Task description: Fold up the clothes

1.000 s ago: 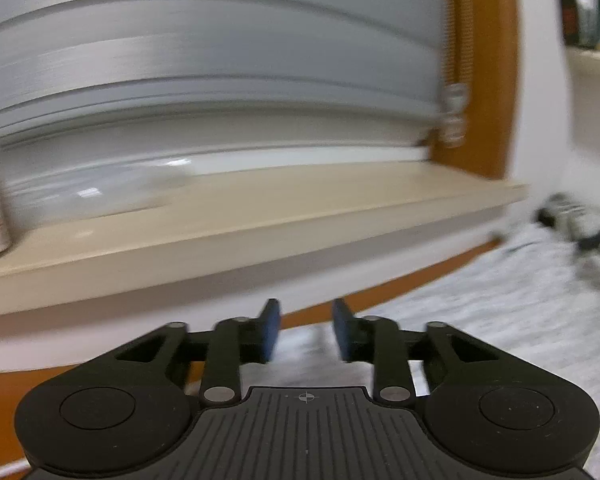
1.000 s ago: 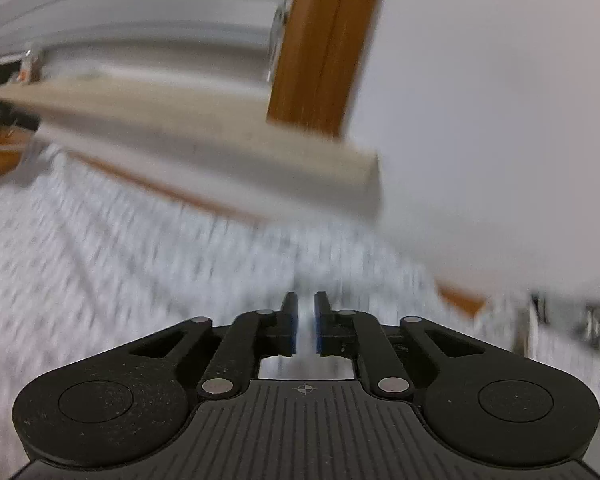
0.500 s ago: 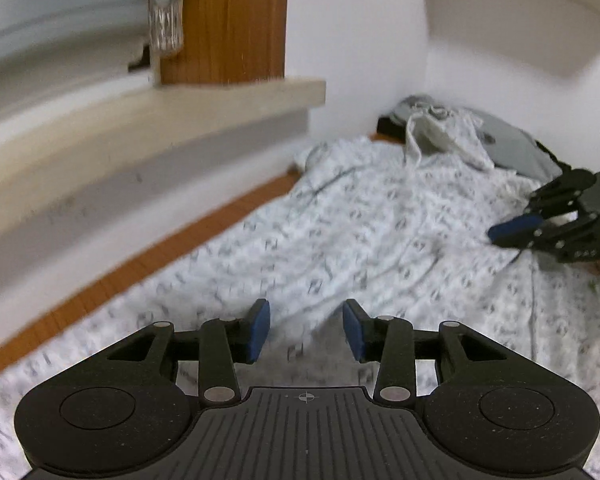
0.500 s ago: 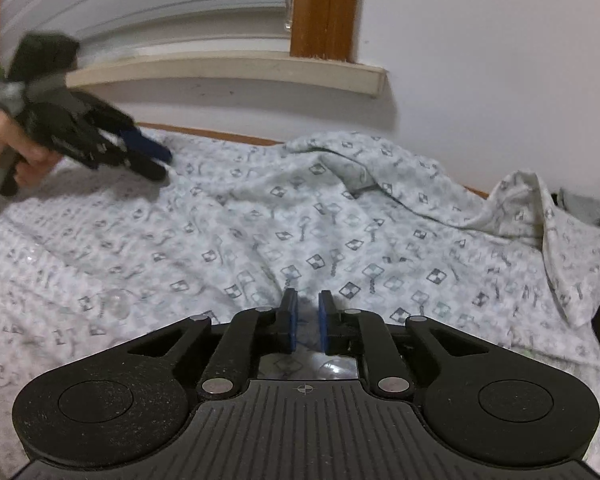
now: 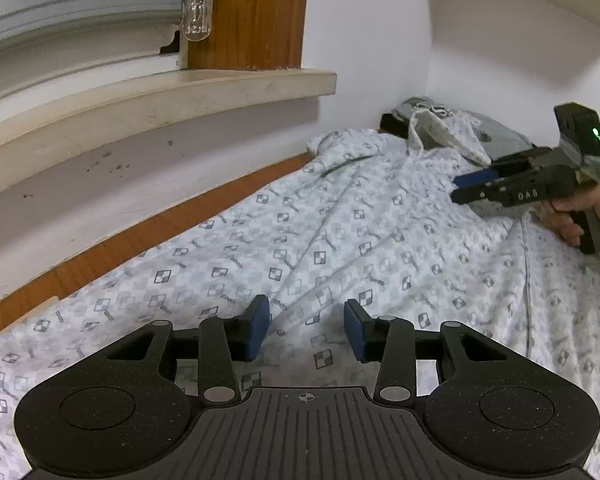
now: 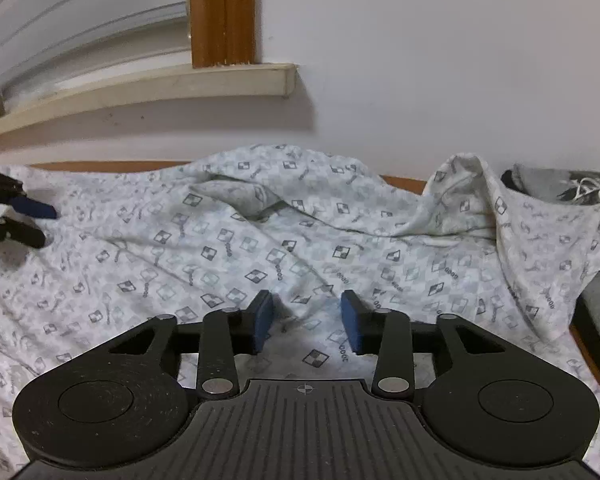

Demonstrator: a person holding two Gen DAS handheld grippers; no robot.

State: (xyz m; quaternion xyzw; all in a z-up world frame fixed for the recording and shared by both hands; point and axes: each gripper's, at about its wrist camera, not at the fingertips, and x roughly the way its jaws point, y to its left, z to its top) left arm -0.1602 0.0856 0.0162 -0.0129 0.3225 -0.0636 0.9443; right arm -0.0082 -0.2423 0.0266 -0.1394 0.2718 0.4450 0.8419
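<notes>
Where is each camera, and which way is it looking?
Left wrist view: sits on the left tool, looks over the patterned cloth toward the sill and corner; shows its opening, empty jaws, plus the right tool and a hand.
Right wrist view: sits on the right tool, looks across the cloth at the wall; shows its opening, empty jaws, plus the left tool at the left edge.
Shared: cloth, sill, wooden frame, grey clothes.

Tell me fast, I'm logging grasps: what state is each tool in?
Left tool: open, jaws opening, holding nothing, over the white checker-patterned cloth.
Right tool: open, jaws opening, holding nothing.
</notes>
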